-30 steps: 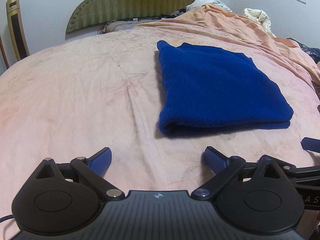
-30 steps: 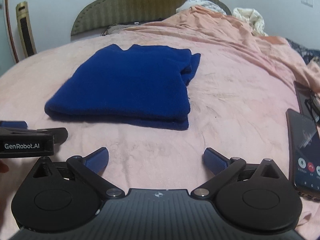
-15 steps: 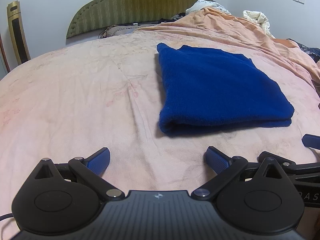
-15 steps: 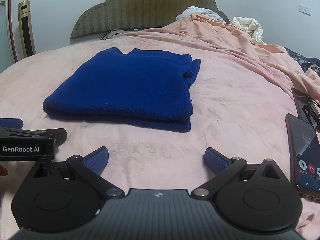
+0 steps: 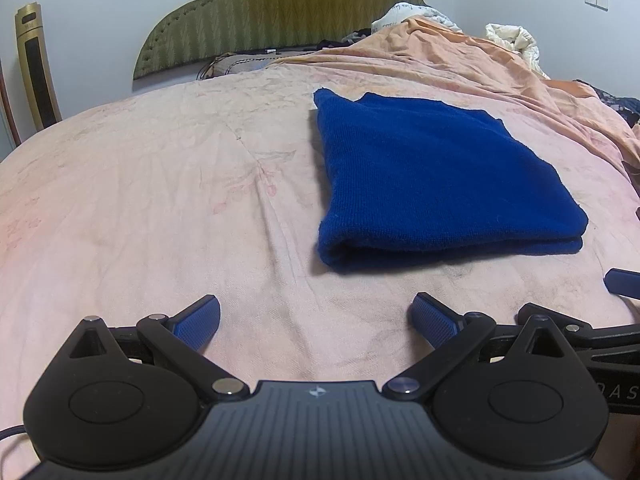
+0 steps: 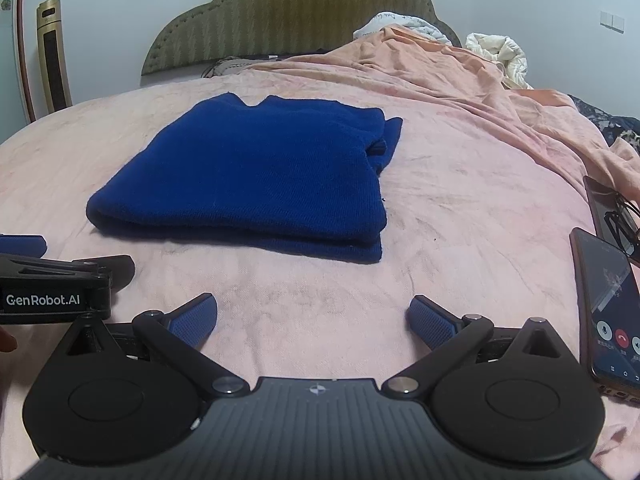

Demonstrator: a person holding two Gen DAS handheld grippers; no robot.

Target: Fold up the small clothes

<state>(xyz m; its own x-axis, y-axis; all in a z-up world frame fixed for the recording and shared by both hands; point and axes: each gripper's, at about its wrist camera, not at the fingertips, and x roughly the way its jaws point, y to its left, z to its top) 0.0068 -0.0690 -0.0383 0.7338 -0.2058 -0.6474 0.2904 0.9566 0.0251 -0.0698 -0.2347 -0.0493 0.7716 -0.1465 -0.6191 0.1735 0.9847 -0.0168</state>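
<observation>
A dark blue knit garment (image 5: 436, 172) lies folded in a flat rectangle on the pink bedsheet (image 5: 160, 200); it also shows in the right wrist view (image 6: 256, 176). My left gripper (image 5: 316, 320) is open and empty, low over the sheet, short of the garment's near left corner. My right gripper (image 6: 312, 320) is open and empty, short of the garment's near edge. Part of the left gripper's body shows at the left edge of the right wrist view (image 6: 52, 280).
A phone (image 6: 608, 312) with a lit screen lies at the right beside the right gripper, with glasses (image 6: 624, 220) on a dark device behind it. A rumpled orange blanket (image 6: 460, 80) covers the far right. A green headboard (image 5: 276, 12) stands at the back.
Both grippers have drawn back a little from the garment and tilted slightly upward. The garment has not moved. Both stay open.
</observation>
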